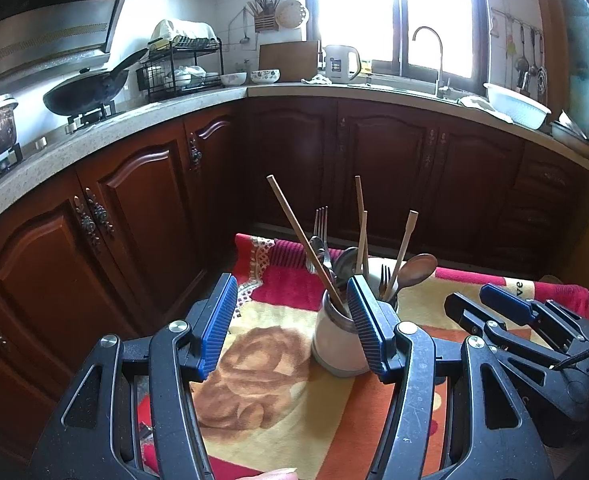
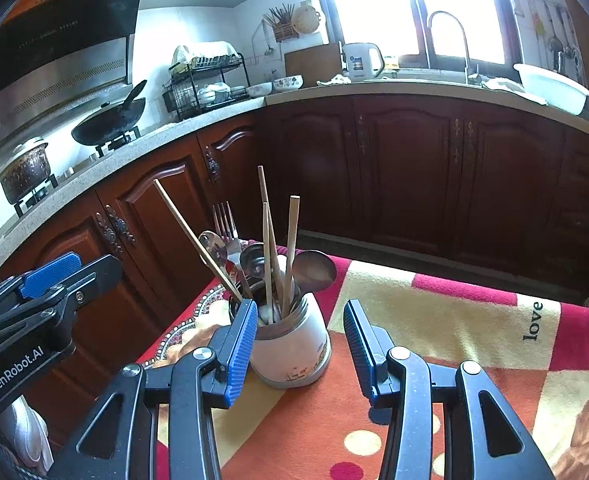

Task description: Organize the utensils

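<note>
A cream ceramic utensil holder stands upright on a colourful cloth-covered table. It holds wooden chopsticks, forks, metal spoons and a wooden spoon. My left gripper is open and empty, just in front of the holder. My right gripper is open and empty, its jaws either side of the holder without touching it. Each gripper shows in the other's view, the right one and the left one.
Dark wooden cabinets run behind the table under a stone counter. A wok, dish rack, kettle, sink tap and white basin sit on the counter.
</note>
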`<state>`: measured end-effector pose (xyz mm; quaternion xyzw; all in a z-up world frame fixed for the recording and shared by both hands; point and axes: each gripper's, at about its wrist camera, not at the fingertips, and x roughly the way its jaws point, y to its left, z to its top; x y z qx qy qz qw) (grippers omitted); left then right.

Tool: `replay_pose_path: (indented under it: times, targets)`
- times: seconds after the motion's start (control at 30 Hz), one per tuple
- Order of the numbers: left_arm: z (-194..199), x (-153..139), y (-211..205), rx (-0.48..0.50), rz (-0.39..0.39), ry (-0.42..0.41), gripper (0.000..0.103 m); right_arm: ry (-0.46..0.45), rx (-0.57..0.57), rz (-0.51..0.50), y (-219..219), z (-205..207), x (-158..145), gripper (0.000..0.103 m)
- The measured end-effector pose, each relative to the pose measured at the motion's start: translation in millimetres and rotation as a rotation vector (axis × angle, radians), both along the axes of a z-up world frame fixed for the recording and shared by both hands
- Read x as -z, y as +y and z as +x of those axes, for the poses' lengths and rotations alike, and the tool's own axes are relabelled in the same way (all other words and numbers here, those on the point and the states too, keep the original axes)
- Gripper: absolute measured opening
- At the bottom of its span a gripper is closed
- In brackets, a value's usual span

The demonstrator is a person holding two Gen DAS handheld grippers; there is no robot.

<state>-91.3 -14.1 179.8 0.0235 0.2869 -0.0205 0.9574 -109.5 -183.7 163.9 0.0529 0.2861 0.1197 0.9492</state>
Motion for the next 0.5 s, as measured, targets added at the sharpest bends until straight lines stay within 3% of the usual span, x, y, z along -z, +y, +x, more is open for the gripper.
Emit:
replay_pose_path:
  times: [0.5]
  targets:
    - [0.1,2.4,3.2,-0.007,-0.008,0.003,0.057,0.003,-0.007,-0.005,3.0,0.2,0.3,0.043]
